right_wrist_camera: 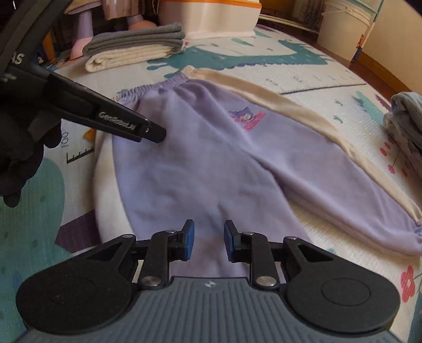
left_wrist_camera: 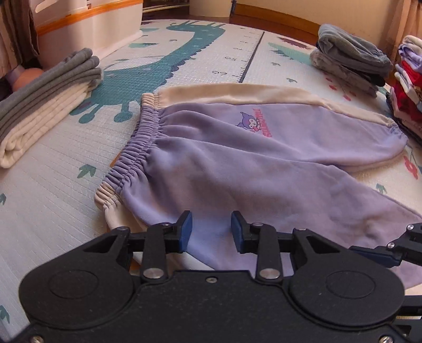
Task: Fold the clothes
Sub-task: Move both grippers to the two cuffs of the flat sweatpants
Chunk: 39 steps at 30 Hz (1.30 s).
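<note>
1. Underneath everything I see a pale foam play mat printed with a teal dinosaur and a ruler strip; a white tub with an orange band stands at its far left edge.
2. Spread flat across the middle of that mat lie the lavender fleece trousers with cream side stripes, waistband to the left, legs running right, a small cartoon print on the far leg.
3. My left gripper hovers over the near edge of the trousers by the waist; its blue pads stand apart with only cloth seen below them, nothing pinched.
4. My right gripper hangs over the near trouser leg, its jaws likewise parted and empty. From this camera the black body of the left tool and a black-gloved hand show at left.
5. Far left sits a folded stack of grey and cream cloth; far right, a pile of grey folded garments, and beside it a red, white and lilac heap.
</note>
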Motion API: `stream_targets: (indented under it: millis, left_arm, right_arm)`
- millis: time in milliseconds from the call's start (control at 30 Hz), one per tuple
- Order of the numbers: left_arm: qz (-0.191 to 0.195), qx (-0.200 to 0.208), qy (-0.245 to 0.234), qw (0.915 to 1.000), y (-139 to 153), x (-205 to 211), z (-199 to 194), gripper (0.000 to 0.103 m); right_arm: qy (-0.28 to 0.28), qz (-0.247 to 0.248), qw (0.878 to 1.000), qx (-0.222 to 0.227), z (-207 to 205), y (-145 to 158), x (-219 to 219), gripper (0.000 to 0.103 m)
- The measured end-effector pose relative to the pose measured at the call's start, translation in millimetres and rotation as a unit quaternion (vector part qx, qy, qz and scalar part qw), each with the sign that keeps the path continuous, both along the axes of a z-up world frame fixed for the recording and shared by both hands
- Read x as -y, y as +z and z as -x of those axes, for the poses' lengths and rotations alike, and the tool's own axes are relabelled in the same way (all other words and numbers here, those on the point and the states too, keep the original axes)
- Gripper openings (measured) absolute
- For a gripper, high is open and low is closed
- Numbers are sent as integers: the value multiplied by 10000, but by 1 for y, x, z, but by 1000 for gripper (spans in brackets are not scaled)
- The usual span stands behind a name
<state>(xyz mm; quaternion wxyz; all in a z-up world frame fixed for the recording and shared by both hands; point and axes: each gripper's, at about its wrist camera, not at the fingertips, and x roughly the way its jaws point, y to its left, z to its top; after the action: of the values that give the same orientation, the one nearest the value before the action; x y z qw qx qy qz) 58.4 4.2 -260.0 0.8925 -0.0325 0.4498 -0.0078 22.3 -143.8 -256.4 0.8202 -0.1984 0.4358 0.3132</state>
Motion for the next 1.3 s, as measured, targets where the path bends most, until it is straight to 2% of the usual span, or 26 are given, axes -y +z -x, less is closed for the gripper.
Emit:
stream_targets:
  millis: [100, 200, 300, 433, 467, 533, 567, 600, 667, 767, 900, 967, 1033, 1100, 1167, 1300]
  left_arm:
    - [118, 72, 155, 9998, 9, -7, 4, 31]
    - [277, 182, 365, 9988, 20, -19, 0, 31]
    - [214, 355, 341, 9986, 30, -25, -15, 31]
    - [110, 542, 220, 9982, 34, -32, -38, 31]
    - [84, 433, 207, 9988, 28, -35, -45, 31]
    - [-142, 184, -91, 9997, 14, -34, -49, 30]
    - [-263, 61, -253, 9993, 8, -34, -51, 36]
    - [-384, -62, -415, 9984, 1, -33, -53, 36]
    - [-345, -165, -380, 9985, 3, -35, -53, 36]
    - [-288, -69, -390, 9988, 16, -29, -46, 35]
    - [-611, 101, -958, 9935, 50, -9, -45, 35]
    - [-794, 255, -1360, 9872, 77, 0, -48, 39]
    - [-1232, 404, -2048, 9702, 109, 9, -47, 40]
    - [-1707, 530, -2770, 9441, 142, 16, -43, 46]
    - [-2142, 585, -3483, 9107, 173, 19, -33, 56]
    - [-2851, 641, -4583, 8394, 213, 7, 0, 64]
  right_arm:
    - [-248, 58, 9996, 107, 30, 3, -8, 25]
    - [0, 108, 9998, 161, 47, 8, -14, 25]
    - [291, 184, 9993, 122, 61, 12, -23, 26]
    - [233, 164, 9992, -274, 65, 8, -27, 29]
    - [260, 197, 9993, -158, 71, 9, -28, 29]
    - [222, 111, 9997, 12, 75, 11, -26, 29]
    - [195, 54, 9998, 80, 77, 12, -25, 29]
    - [194, 30, 9997, 111, 76, 11, -24, 29]
    - [221, 41, 9997, 49, 72, 8, -25, 30]
    - [288, 24, 9996, -54, 69, 3, -24, 31]
    - [467, 45, 9986, -260, 63, 10, -26, 30]
    - [877, 118, 9960, -93, 59, 27, -25, 29]
    - [1294, 218, 9912, 158, 50, 53, -19, 28]
    - [1635, 350, 9848, 477, 33, 94, -4, 29]
    - [1819, 492, 9787, 816, 19, 143, 21, 31]
    - [2190, 805, 9646, 1227, 9, 219, 74, 34]
